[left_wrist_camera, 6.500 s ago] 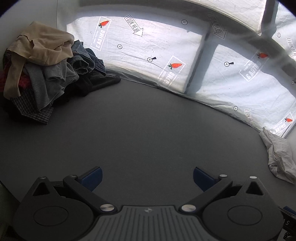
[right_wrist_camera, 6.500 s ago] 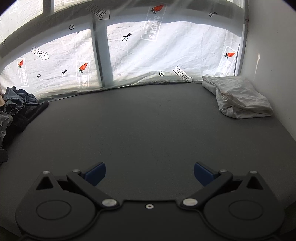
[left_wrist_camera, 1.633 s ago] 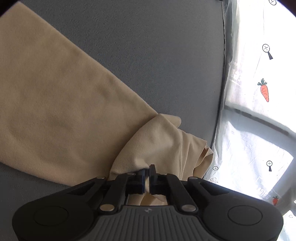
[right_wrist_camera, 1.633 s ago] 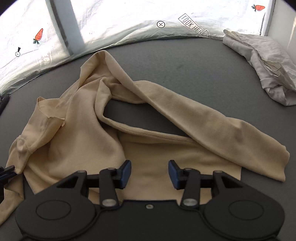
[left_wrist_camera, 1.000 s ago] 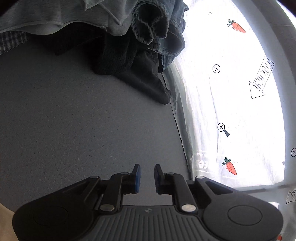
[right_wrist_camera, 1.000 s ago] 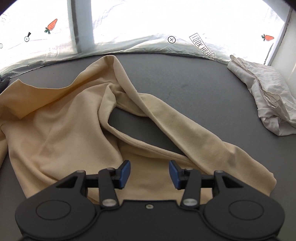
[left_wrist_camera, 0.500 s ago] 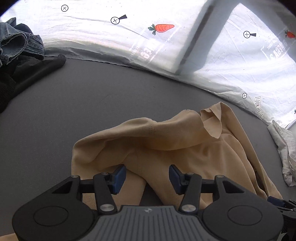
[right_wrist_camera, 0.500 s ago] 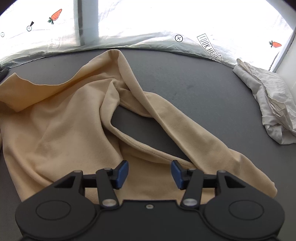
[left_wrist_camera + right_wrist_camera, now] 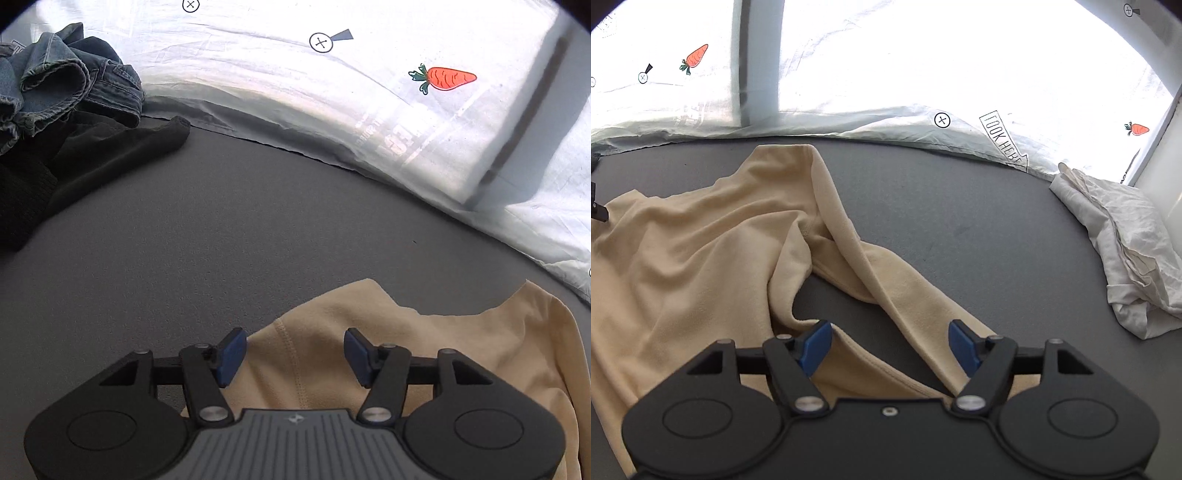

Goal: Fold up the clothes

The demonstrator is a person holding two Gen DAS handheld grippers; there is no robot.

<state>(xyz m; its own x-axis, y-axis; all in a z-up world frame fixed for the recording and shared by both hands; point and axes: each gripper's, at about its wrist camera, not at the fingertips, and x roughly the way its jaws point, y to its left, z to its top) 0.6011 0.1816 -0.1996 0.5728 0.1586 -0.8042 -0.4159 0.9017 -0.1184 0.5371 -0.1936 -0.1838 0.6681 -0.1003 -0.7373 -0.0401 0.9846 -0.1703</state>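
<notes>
A beige long-sleeved garment (image 9: 701, 258) lies crumpled on the dark grey table (image 9: 960, 206), one sleeve running toward the near right. My right gripper (image 9: 890, 349) hovers over its near hem; its jaws are opening, pads off the cloth. In the left wrist view the same beige garment (image 9: 424, 332) fills the lower right. My left gripper (image 9: 291, 352) hangs above a seamed corner of it, jaws opening and pressing on nothing.
A heap of dark clothes and denim (image 9: 66, 96) sits at the far left. A crumpled white cloth (image 9: 1119, 243) lies at the table's right edge. A white sheet printed with carrots (image 9: 447, 79) hangs behind the table.
The left gripper let go of the beige garment, swung past the clothes heap and came back over the garment's left corner, jaws spreading. The right gripper's jaws widened too and it shifted slightly.
</notes>
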